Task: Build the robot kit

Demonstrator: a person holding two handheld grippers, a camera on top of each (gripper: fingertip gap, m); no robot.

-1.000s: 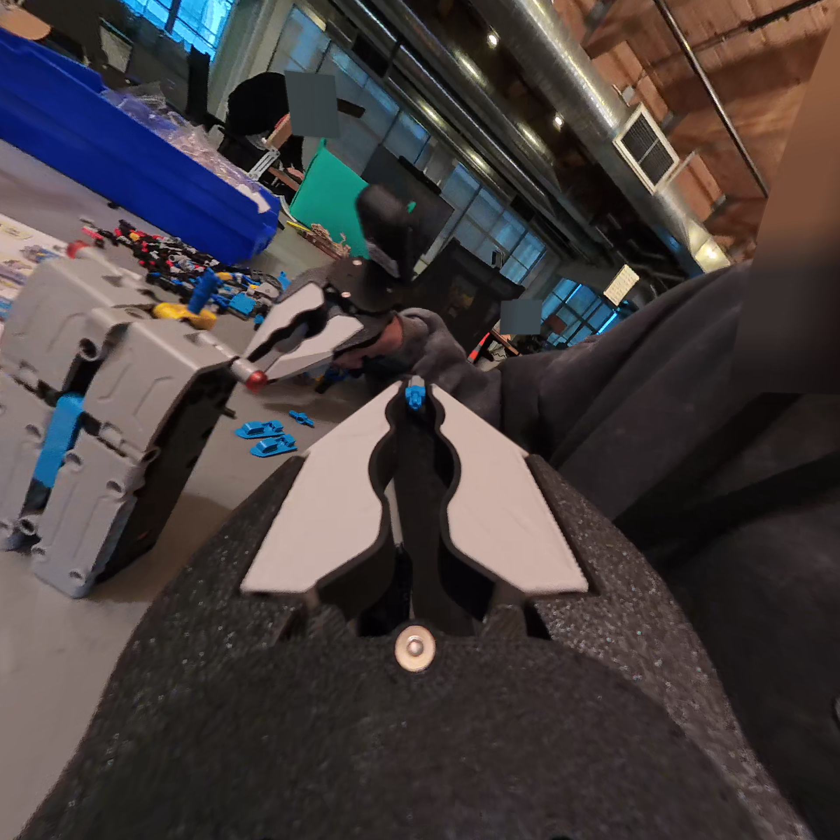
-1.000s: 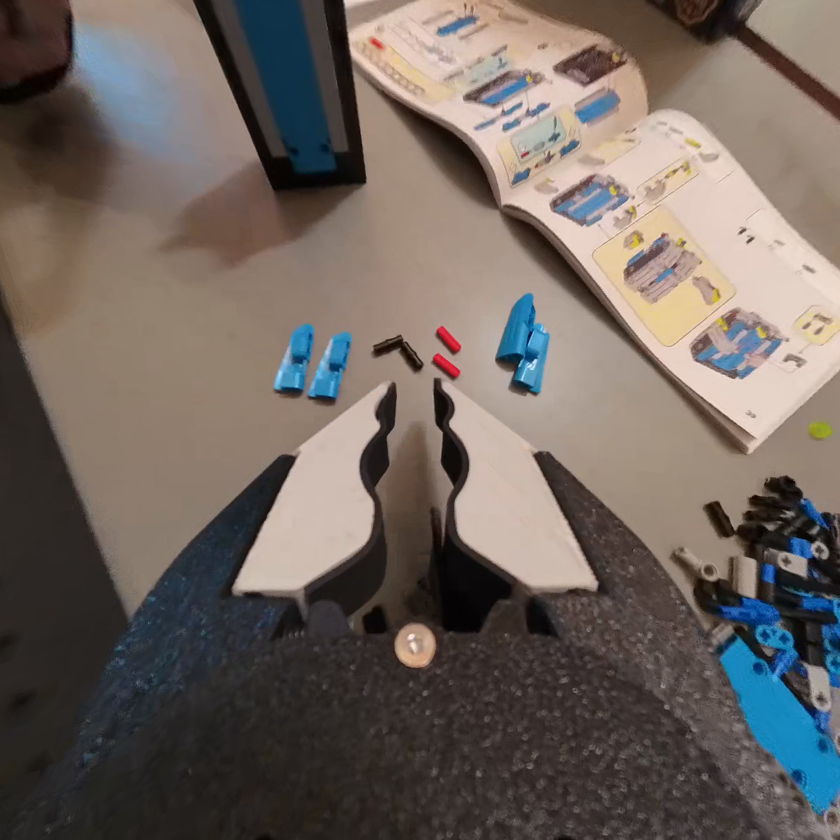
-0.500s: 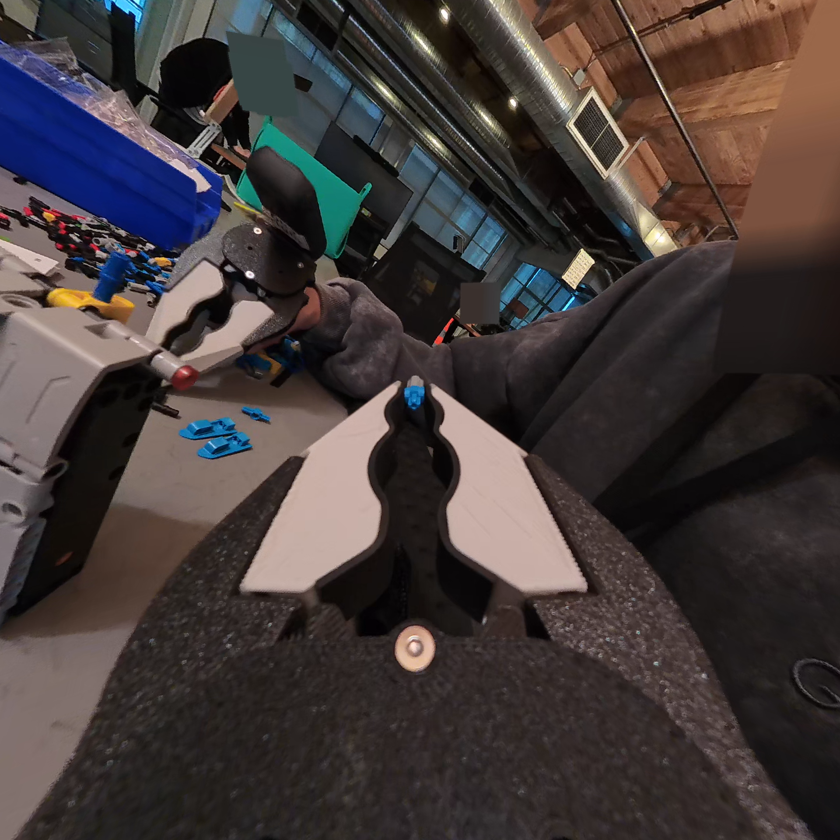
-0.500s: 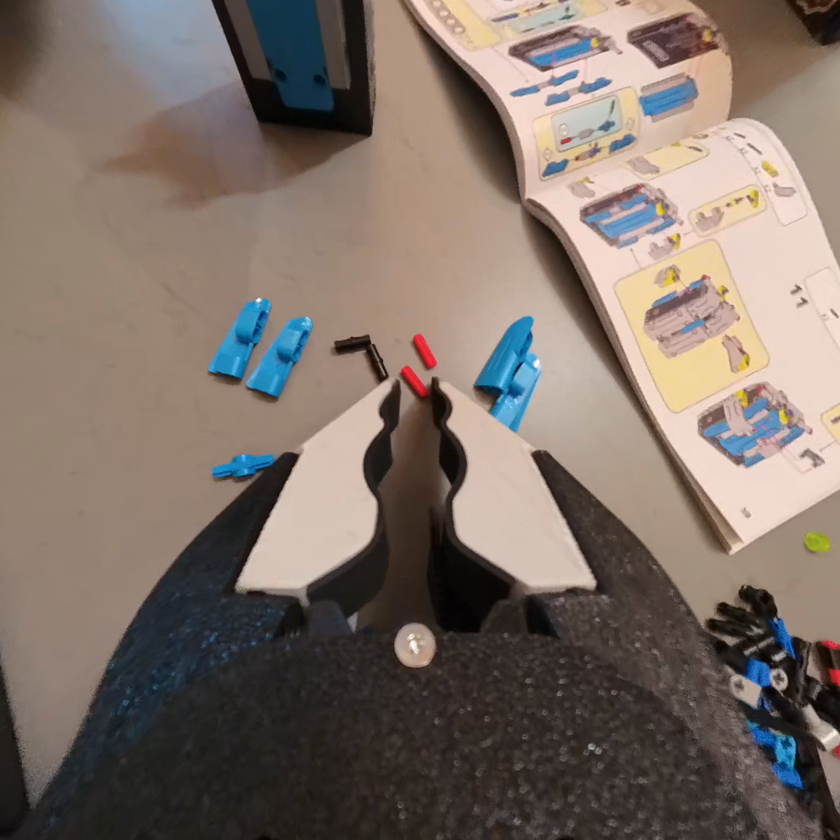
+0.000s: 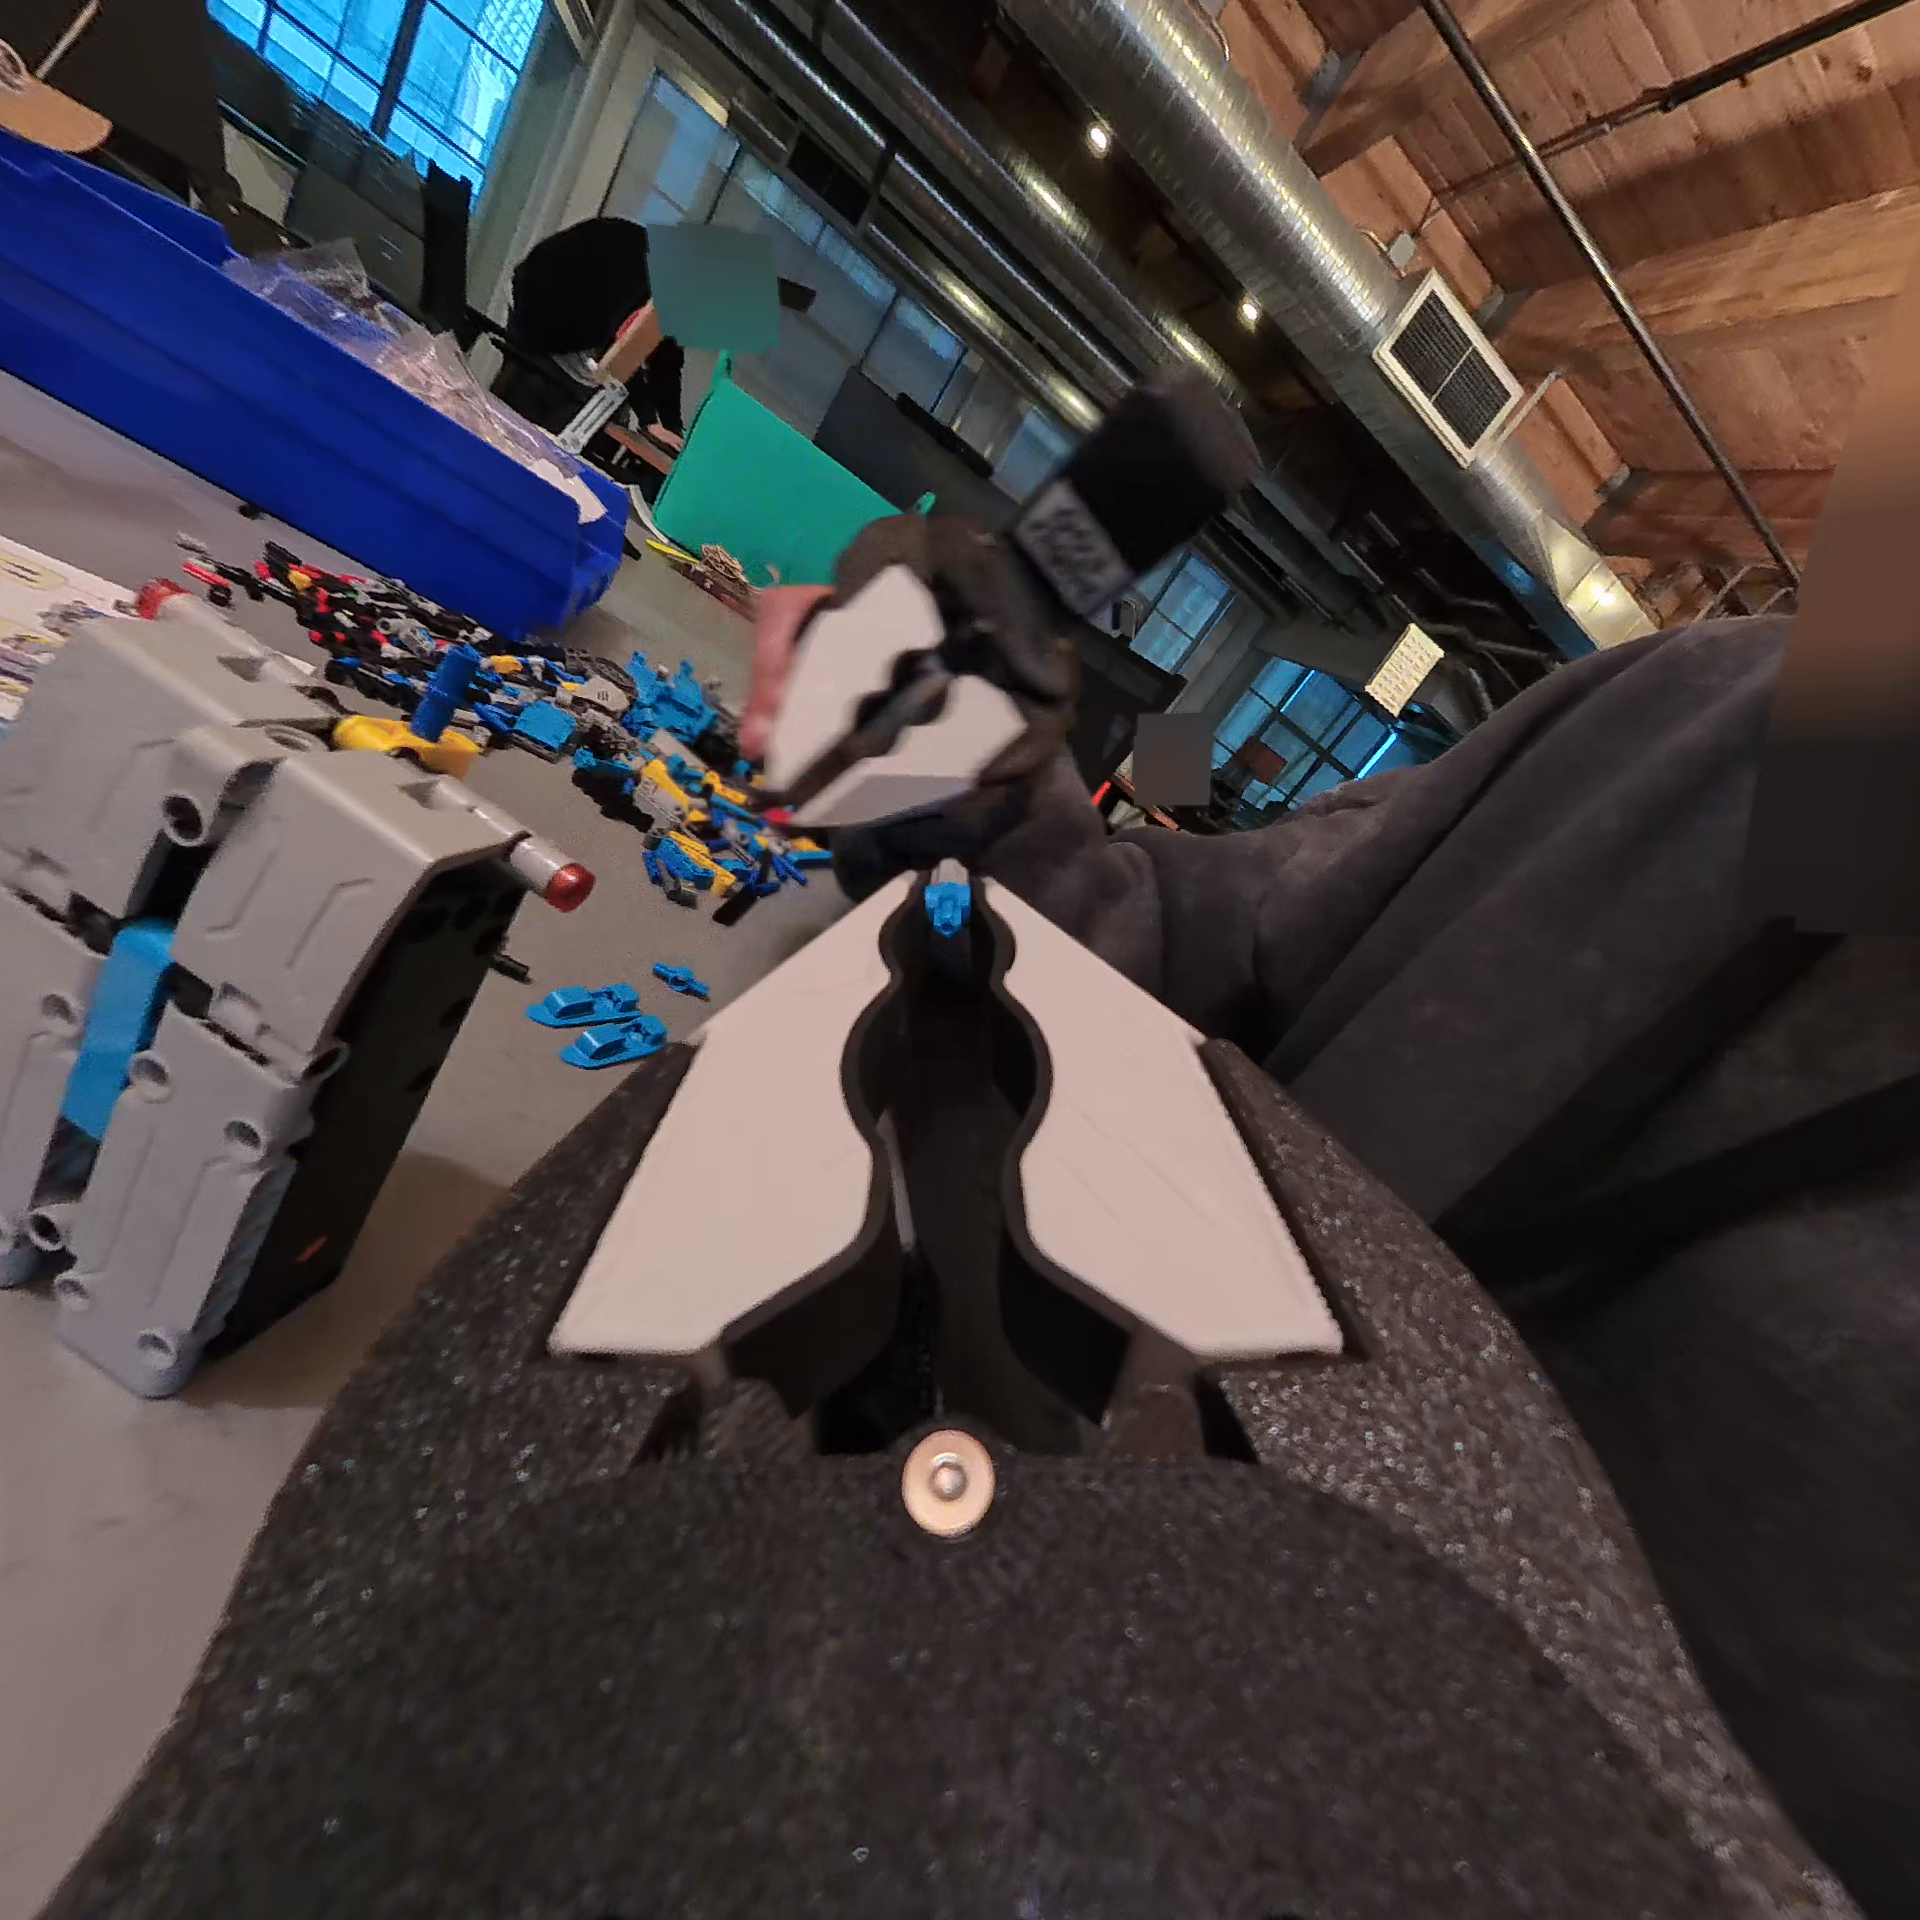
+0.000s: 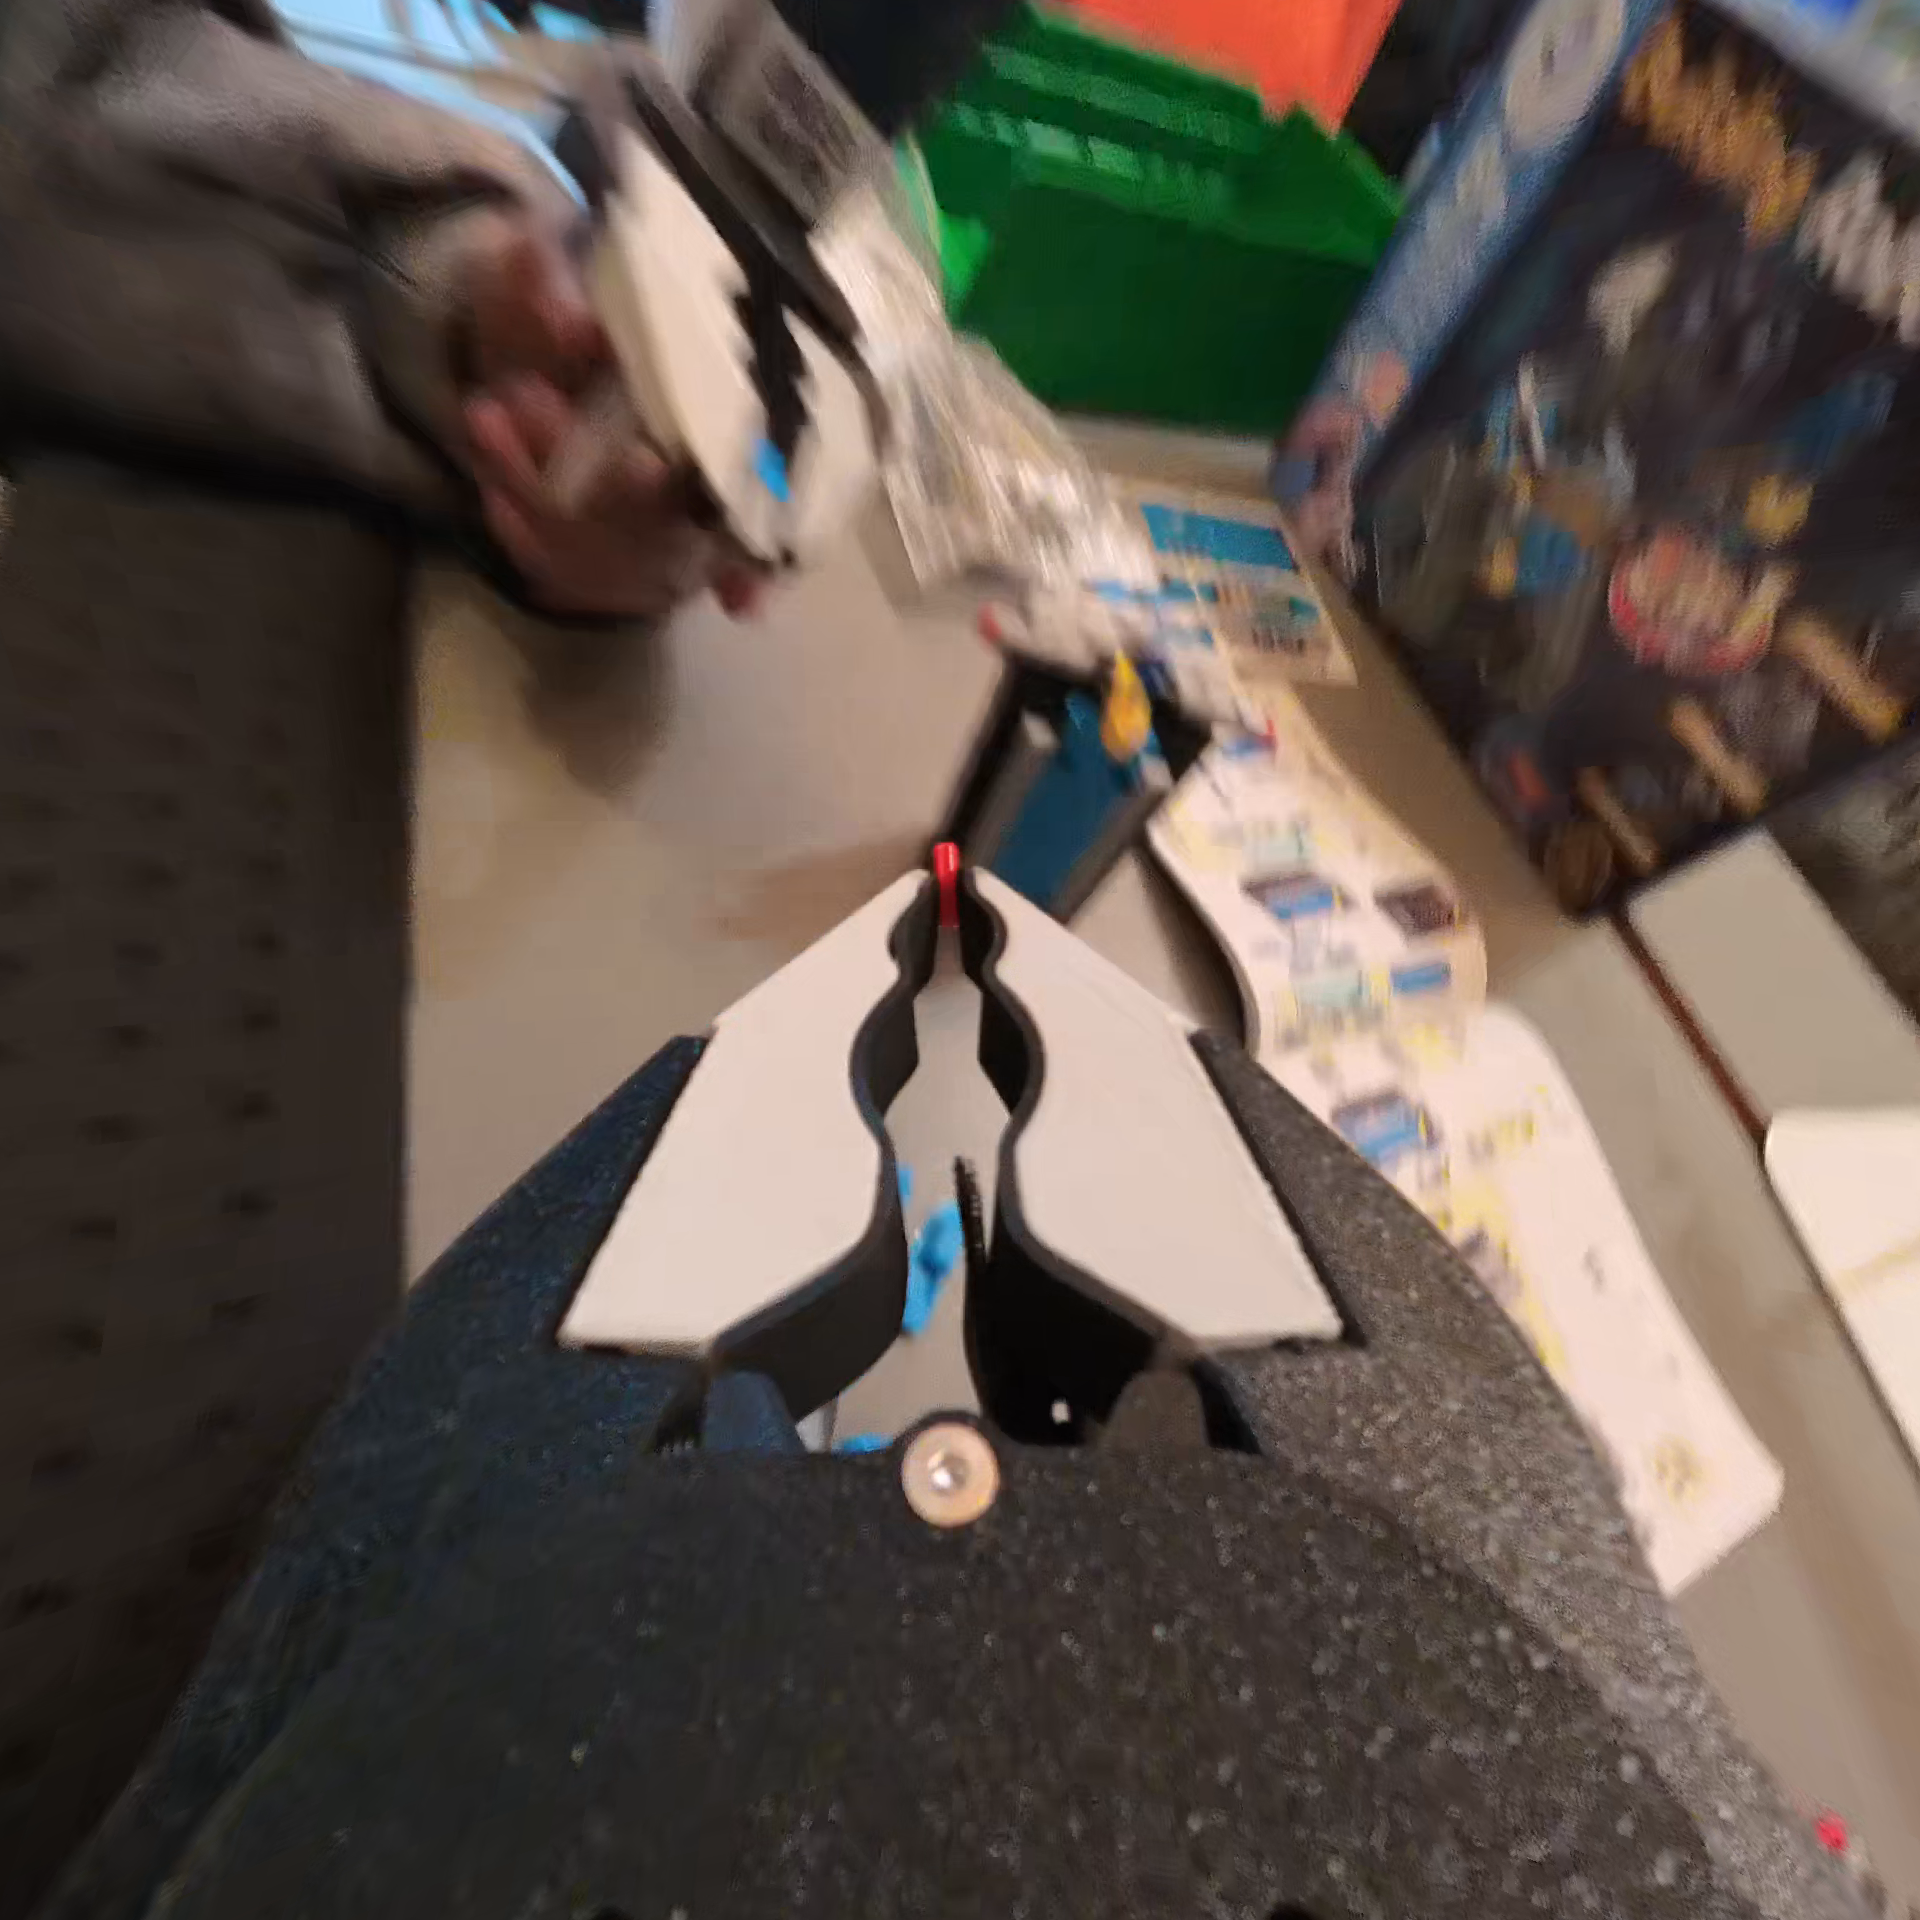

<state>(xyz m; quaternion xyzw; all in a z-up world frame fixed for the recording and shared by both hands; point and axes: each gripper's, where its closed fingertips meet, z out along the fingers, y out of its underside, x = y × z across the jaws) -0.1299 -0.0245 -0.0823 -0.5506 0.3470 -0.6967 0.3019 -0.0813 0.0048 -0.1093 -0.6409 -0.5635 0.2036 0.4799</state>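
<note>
Grippers have both come up off the table [image 5: 62, 1507]. A second ago the right gripper [image 6: 948, 883] hung narrowly parted above two red pins lying on the grey surface; now its tips are pinched on one small red pin [image 6: 944, 871], which stands up between them, lifted clear of the table. Its view has swung from looking down on the loose parts to looking across the scene, and it is heavily blurred, so the gripper is in quick motion. The left gripper [image 5: 948, 902] stays clamped on a tiny blue connector [image 5: 945, 912] at its very tips, as it was in both earlier frames.

In the left wrist view the right gripper [image 5: 831, 774] shows farther off, raised above the pile of loose blue, yellow and black pieces [image 5: 665, 758] and turned toward the left one, no longer down beside the red-tipped axle [image 5: 556, 883] of the grey and black assembly [image 5: 249, 997] at the near left. In the right wrist view the left gripper [image 6: 769, 520] appears at the far left with the blue piece in its tips, held by a hand [image 6: 561, 488].

Two blue shell pieces [image 5: 597, 1023] lie on the table, and an open instruction booklet [image 6: 1434, 1226] lies at the right. Both small parts are now in the air, each in its own gripper, near one another but apart.
</note>
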